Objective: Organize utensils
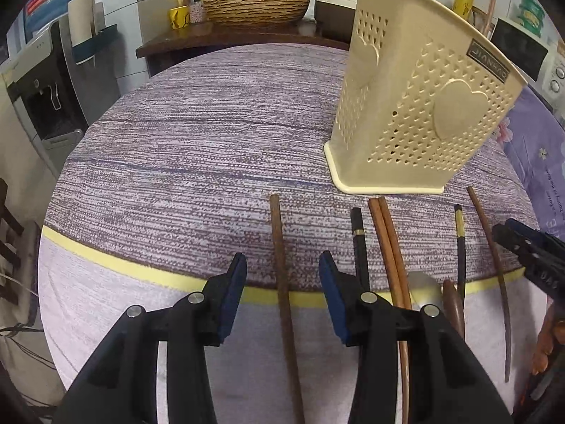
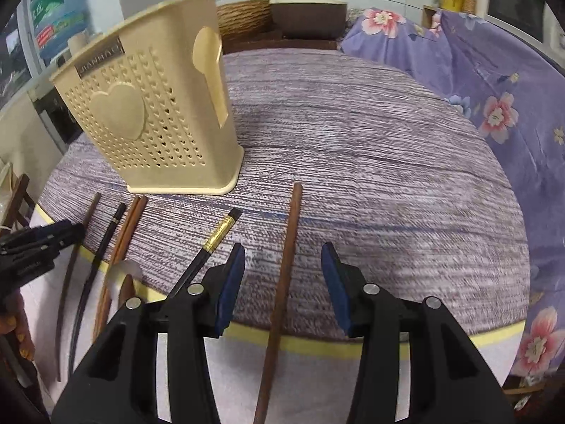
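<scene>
While each brown chopstick [image 1: 282, 282] lies unpinched, left claw [image 1: 282, 265] and right claw [image 2: 282, 258] gape beside the holder [image 1: 416, 106]

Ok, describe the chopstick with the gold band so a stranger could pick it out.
Start at the cream perforated holder on the purple-grey tablecloth. In front of it lie chopsticks; the gold-banded chopstick lies slanted beside the right gripper. It alone is black with a long gold section.

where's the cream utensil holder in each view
Left wrist view: the cream utensil holder stands upper right on the table, beyond the row of chopsticks.
Right wrist view: the same holder stands upper left, behind the chopsticks.
Shared landmark: the pair of brown chopsticks lying side by side just in front of its base.
</scene>
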